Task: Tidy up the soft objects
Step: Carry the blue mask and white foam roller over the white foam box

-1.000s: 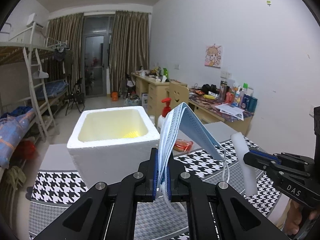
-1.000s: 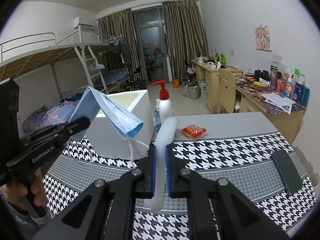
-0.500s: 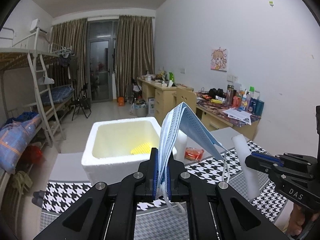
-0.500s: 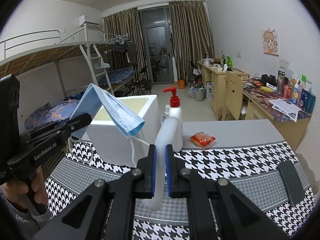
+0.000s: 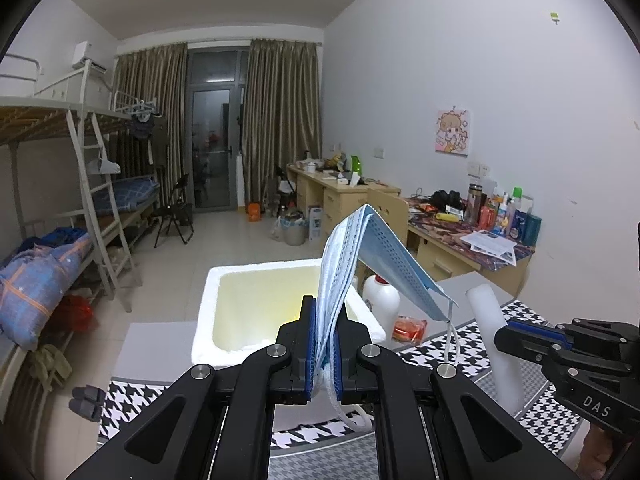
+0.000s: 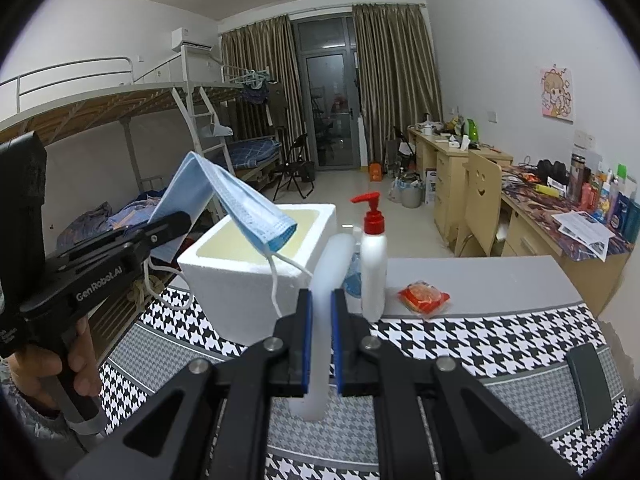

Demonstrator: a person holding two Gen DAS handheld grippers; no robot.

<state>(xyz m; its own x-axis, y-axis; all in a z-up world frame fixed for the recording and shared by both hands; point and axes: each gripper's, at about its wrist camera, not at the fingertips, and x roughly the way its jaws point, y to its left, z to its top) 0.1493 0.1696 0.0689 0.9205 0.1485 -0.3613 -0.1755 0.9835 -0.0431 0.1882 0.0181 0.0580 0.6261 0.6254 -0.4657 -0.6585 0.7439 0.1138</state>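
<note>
My left gripper [image 5: 323,350] is shut on a folded blue face mask [image 5: 376,256] and holds it in the air in front of the white foam box [image 5: 256,308]. The mask [image 6: 244,204] and left gripper [image 6: 176,220] also show in the right wrist view, just left of and above the box [image 6: 256,280]. My right gripper [image 6: 320,336] is shut on a white foam tube [image 6: 332,264] and holds it upright above the table. The tube [image 5: 490,320] and right gripper [image 5: 512,334] show at the right of the left wrist view.
A white pump bottle with a red top [image 6: 374,260] and a red snack packet [image 6: 424,298] stand right of the box. A dark phone [image 6: 590,388] lies at the right on the houndstooth cloth [image 6: 480,344]. Bunk beds stand left, desks right.
Both grippers have pulled back and risen with their loads; the foam box now looks smaller and farther. Both grips are unchanged.
</note>
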